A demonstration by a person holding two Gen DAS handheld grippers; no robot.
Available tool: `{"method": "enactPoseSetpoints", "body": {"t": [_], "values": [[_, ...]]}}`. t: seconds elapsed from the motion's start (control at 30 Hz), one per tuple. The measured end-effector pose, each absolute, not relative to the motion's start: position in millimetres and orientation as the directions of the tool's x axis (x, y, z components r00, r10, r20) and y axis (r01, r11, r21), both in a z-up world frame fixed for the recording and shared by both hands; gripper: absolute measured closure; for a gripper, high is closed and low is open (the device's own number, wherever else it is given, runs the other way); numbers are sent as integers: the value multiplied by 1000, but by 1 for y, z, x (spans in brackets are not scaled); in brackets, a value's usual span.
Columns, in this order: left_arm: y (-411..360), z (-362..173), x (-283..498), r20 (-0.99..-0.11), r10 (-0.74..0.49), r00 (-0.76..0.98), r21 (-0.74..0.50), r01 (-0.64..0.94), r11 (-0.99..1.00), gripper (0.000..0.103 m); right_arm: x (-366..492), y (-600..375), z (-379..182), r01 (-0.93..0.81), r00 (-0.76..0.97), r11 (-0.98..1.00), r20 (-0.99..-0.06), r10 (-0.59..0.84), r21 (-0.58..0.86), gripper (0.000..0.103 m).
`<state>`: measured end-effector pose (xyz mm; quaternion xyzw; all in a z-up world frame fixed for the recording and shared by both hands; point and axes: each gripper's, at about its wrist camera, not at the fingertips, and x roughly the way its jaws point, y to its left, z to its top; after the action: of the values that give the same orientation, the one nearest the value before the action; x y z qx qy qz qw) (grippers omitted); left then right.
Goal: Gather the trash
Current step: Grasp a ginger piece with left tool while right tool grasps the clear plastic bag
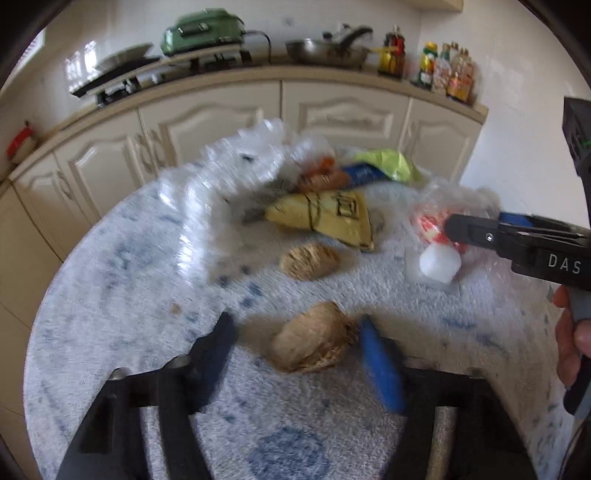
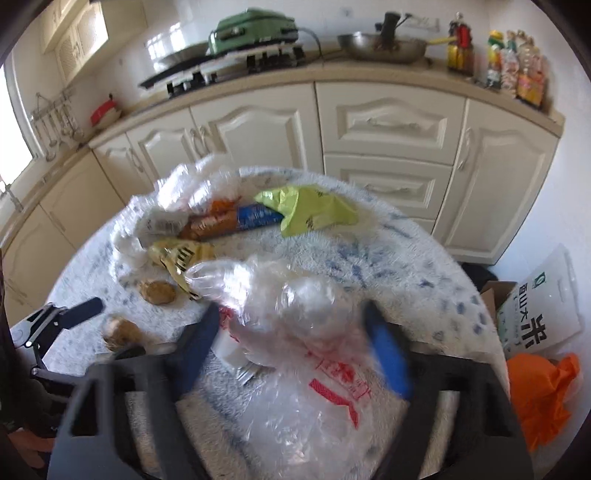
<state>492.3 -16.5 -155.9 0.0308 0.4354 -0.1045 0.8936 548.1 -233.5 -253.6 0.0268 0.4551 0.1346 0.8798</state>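
Left gripper (image 1: pixel 295 328) sat nearest the lens, jaws spread apart w/ a brown husk-like lump (image 1: pixel 312 343) between them on the table; lump looked to touch the blue-padded finger (image 1: pixel 380 365), apart from the black one. Nothing clamped.

Landmark = yellow wrapper (image 1: pixel 328 218) mid-table. A 2nd brown lump (image 1: pixel 309 260) lay just in front of the wrapper. Behind it: orange-brown packet (image 1: pixel 321 177), blue packet (image 1: pixel 360 173) & lime-green bag (image 1: pixel 391 164). Left of the wrapper, crumpled clear plastic (image 1: pixel 221 184), blurred. Right of the wrapper, a clear bag w/ red print (image 1: pixel 432 221) and a white cup-like piece (image 1: pixel 439 264) touching it.

Right gripper (image 2: pixel 291 332) had its jaws wide apart around that clear bag w/ red print (image 2: pixel 314 369), which bulged up between the fingers; not squeezed. From the left wrist view the right gripper (image 1: pixel 454 227) reached in at the bag's edge, person's hand (image 1: pixel 570 347) on its handle.

All trash rested on a round table w/ fuzzy white-blue cover (image 1: pixel 129 266). Beyond the wrapper: cream cabinets (image 2: pixel 391 122), green appliance (image 2: pixel 255 27) and pan (image 2: pixel 380 46) on the counter. Orange bag (image 2: pixel 543 391) on the floor, well right of the table.
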Motion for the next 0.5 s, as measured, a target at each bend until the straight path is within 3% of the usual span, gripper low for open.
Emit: {"method": "enactPoseSetpoints", "body": {"t": [0.03,0.13,0.5], "values": [[-18,-155,494,-783,-170,598,-38,226,973,64,546,-233,-253,-218,551,961,-792,264,169,42],[-20,-154,500,-778,-178,603,-33,244,969,64,537,-236,-251,-212,561,961,-782,270,179,52],[-5,-133,458,-697,-235,678,-92,240,966,65,478,-262,-215,-158,638,958,-715,285,241,54]]}}
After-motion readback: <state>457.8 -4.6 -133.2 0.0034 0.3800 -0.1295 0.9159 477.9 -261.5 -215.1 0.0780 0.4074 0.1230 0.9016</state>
